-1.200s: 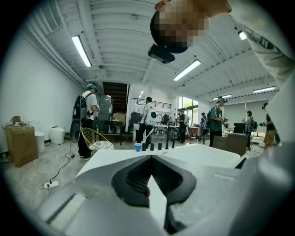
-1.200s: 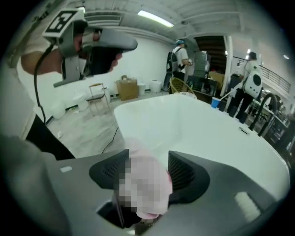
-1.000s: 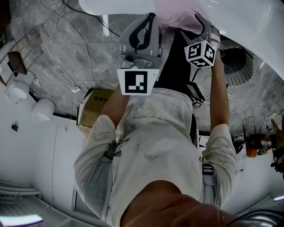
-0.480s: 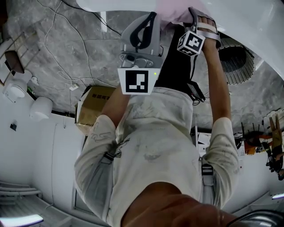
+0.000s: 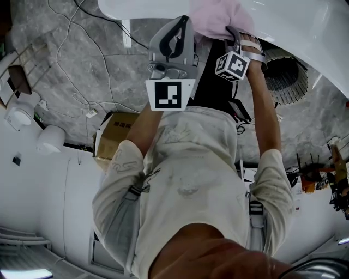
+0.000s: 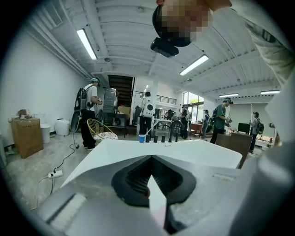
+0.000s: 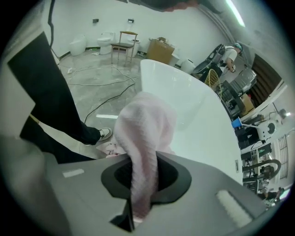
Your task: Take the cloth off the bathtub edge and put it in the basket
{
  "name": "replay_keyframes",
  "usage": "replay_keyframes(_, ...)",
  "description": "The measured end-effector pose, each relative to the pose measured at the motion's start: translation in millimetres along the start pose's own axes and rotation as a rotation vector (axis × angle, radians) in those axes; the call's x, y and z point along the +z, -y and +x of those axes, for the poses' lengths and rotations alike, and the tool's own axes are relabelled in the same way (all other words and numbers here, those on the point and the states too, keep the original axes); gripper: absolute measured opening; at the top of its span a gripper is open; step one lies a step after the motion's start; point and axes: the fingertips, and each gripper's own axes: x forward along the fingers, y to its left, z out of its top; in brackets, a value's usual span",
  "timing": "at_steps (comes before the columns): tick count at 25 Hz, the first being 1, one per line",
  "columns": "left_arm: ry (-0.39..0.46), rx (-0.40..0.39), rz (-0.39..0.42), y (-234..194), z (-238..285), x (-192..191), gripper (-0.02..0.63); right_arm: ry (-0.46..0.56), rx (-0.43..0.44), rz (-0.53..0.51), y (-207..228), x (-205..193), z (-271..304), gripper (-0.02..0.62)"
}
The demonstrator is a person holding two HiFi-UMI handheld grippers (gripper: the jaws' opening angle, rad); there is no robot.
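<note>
A pink cloth (image 5: pixel 218 16) lies over the rim of the white bathtub (image 5: pixel 305 27) at the top of the head view. My right gripper (image 5: pixel 233 32) reaches onto it from below. In the right gripper view its jaws have just been closing, and my right gripper (image 7: pixel 146 156) is now shut on a fold of the cloth (image 7: pixel 145 124), which hangs over the tub's edge (image 7: pixel 184 92). My left gripper (image 5: pixel 186 20) is shut with nothing in it, beside the cloth. It points level across the tub (image 6: pixel 184 152). A round mesh basket (image 5: pixel 287 76) stands on the floor beside the tub, right of my right hand.
A cardboard box (image 5: pixel 117 131) and cables (image 5: pixel 82 82) lie on the grey floor to the left. White fixtures (image 5: pixel 52 136) stand further left. Beyond the tub are several people (image 6: pixel 90 110), a wire chair (image 6: pixel 101 131) and tables.
My right gripper has shifted left and onto the cloth, rolled at the wrist, and gone from open to shut on the cloth. My left gripper has stayed where it was.
</note>
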Motion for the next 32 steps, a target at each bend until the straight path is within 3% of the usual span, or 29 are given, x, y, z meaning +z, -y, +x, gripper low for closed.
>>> replay_keyframes(8, 0.059, 0.002, 0.011, 5, -8, 37, 0.0, 0.024, 0.001, 0.157, 9, -5, -42, 0.041)
replay_keyframes(19, 0.171, -0.039, 0.043, 22, -29, 111, 0.0, 0.131, -0.123, 0.389, 52, 15, -146, 0.04)
replay_keyframes(26, 0.263, -0.05, 0.059, 25, -47, 165, 0.0, 0.267, -0.25, 0.572, 102, 30, -227, 0.038)
replay_keyframes(32, 0.344, -0.05, 0.065, 28, -61, 208, 0.0, 0.446, -0.378, 0.732, 154, 45, -312, 0.037)
